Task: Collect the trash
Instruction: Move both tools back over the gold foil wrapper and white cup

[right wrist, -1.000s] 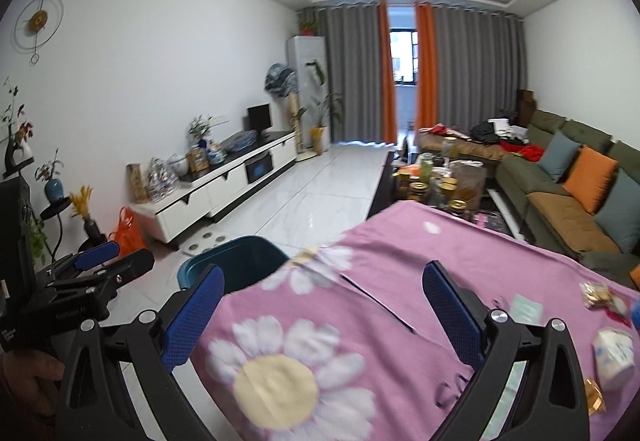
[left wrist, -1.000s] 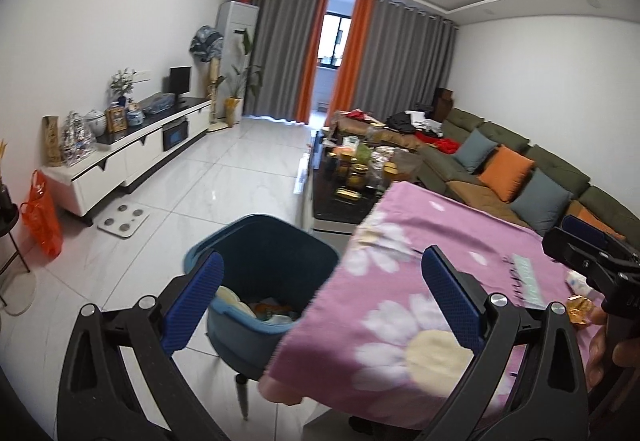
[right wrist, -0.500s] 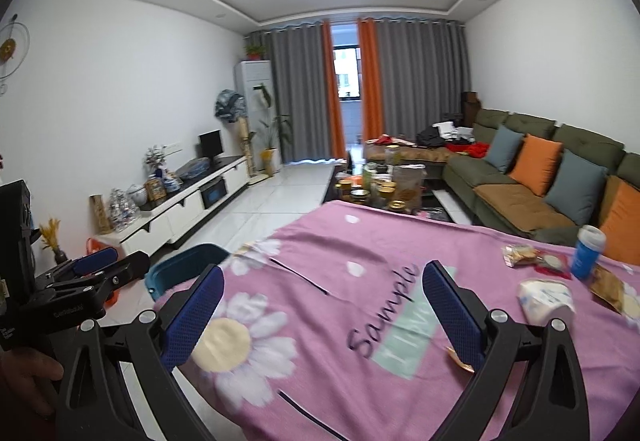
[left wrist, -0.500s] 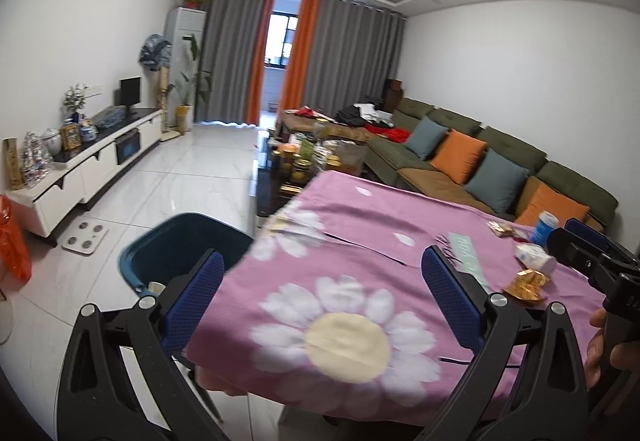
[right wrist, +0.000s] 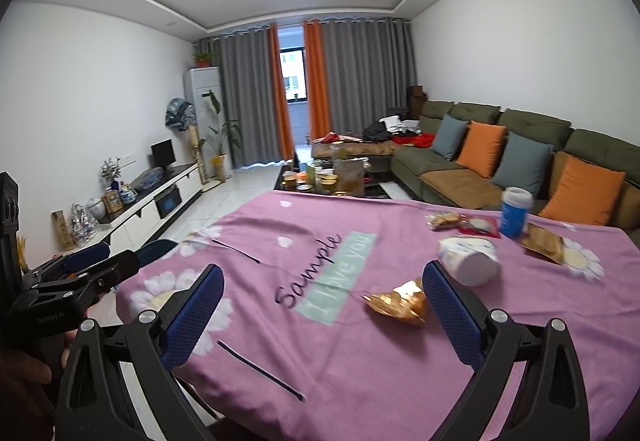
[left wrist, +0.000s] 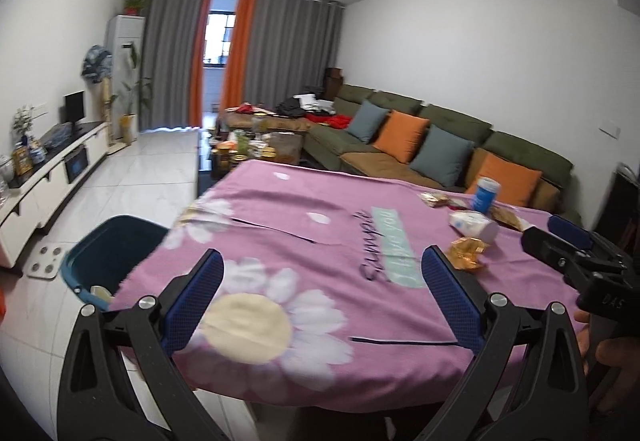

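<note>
on tablecloth [right wrist: 360, 341]: "sample", "i love you"

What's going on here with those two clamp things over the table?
A person is clearing trash from a table with a purple cloth, a hand-held gripper in each hand. The left gripper and right gripper are both open and empty. A gold wrapper, a white roll and a blue cup lie untouched. A teal bin waits beside the table.

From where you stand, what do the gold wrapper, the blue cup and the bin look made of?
Gold wrapper: probably metallic foil, shiny and sharply crumpled. Blue cup: seemingly smooth plastic with a pale lid, though blur leaves that open. Bin: looks like dark teal moulded plastic with a faint sheen.
</note>
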`<state>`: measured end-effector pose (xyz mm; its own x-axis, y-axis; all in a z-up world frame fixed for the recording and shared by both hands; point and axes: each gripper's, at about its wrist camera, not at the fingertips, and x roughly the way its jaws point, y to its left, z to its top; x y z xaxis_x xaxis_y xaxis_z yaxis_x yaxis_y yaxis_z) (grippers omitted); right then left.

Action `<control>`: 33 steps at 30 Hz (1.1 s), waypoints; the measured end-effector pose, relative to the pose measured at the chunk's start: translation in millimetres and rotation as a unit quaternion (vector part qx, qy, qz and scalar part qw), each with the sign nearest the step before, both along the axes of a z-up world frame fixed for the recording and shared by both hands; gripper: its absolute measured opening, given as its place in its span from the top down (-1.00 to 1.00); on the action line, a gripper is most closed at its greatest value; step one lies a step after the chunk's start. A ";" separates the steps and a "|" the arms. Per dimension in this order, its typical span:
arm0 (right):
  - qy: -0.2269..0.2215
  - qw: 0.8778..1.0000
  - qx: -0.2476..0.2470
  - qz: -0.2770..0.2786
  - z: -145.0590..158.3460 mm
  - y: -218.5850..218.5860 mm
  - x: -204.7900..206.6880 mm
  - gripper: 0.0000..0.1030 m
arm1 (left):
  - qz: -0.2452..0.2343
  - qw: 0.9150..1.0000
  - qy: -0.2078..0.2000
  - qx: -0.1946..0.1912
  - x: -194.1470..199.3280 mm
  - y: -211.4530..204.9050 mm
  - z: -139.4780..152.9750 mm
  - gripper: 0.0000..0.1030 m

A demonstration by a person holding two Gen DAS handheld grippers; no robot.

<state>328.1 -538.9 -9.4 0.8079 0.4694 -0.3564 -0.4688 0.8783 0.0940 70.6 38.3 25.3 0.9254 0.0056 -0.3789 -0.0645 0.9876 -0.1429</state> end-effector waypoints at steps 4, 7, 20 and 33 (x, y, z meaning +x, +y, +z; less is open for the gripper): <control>-0.001 1.000 0.000 -0.028 -2.5 -17.0 -7.7 -0.87 | -0.027 1.000 0.000 0.004 0.9 -17.2 -4.6 -0.89; -0.008 0.999 -0.001 -0.048 -2.7 -29.9 -17.6 -0.87 | -0.047 0.999 -0.002 0.011 -0.9 -29.3 -7.4 -0.89; -0.021 0.994 0.002 -0.110 -8.3 -70.6 -50.6 -0.87 | -0.094 0.995 -0.029 0.017 -11.8 -60.8 -7.8 -0.89; -0.012 0.988 0.005 -0.154 -14.8 -93.7 -51.5 -0.87 | -0.131 0.991 -0.018 0.019 2.1 -80.9 -15.5 -0.89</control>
